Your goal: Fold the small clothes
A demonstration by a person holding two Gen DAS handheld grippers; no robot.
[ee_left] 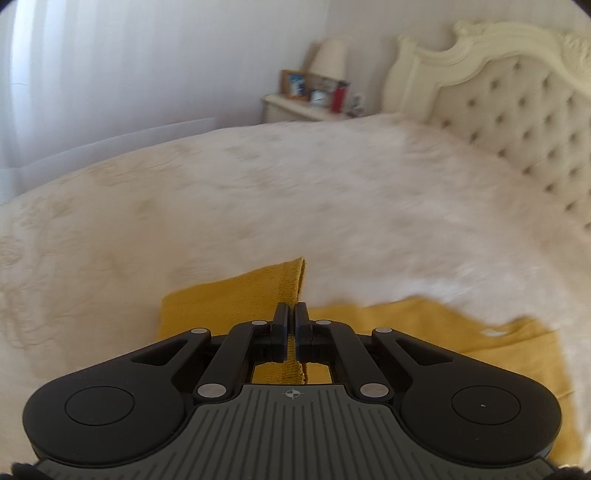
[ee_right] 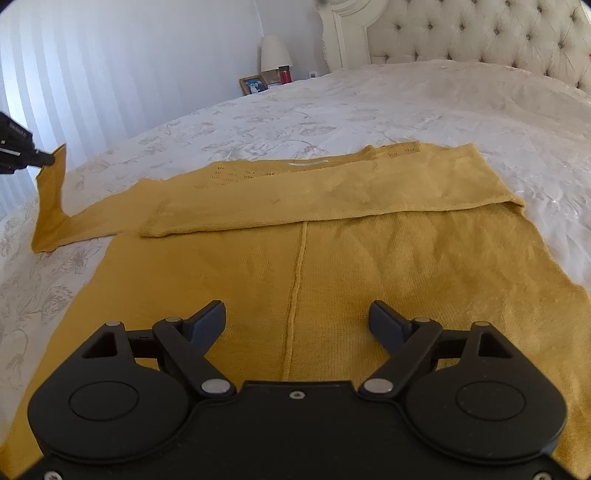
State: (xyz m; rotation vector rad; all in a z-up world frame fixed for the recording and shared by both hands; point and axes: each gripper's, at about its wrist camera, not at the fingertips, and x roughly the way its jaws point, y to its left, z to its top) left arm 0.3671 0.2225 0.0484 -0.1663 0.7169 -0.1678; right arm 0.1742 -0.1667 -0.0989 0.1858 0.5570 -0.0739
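Note:
A mustard-yellow knit sweater (ee_right: 332,266) lies flat on the bed, one sleeve (ee_right: 295,195) folded across its chest. Its other sleeve (ee_right: 51,199) stretches to the left, its cuff lifted off the bedspread. My left gripper (ee_left: 294,308) is shut on that sleeve's cuff (ee_left: 258,291); in the right wrist view the left gripper (ee_right: 48,159) appears at the far left edge, pinching the raised cuff. My right gripper (ee_right: 297,317) hovers open over the sweater's lower body, nothing between its fingers.
A white floral bedspread (ee_right: 258,118) covers the bed. A tufted cream headboard (ee_right: 480,33) stands at the far end. A bedside table (ee_left: 295,107) carries a lamp (ee_right: 275,51), picture frames and a red bottle (ee_right: 285,75). White curtains (ee_right: 92,74) hang on the left.

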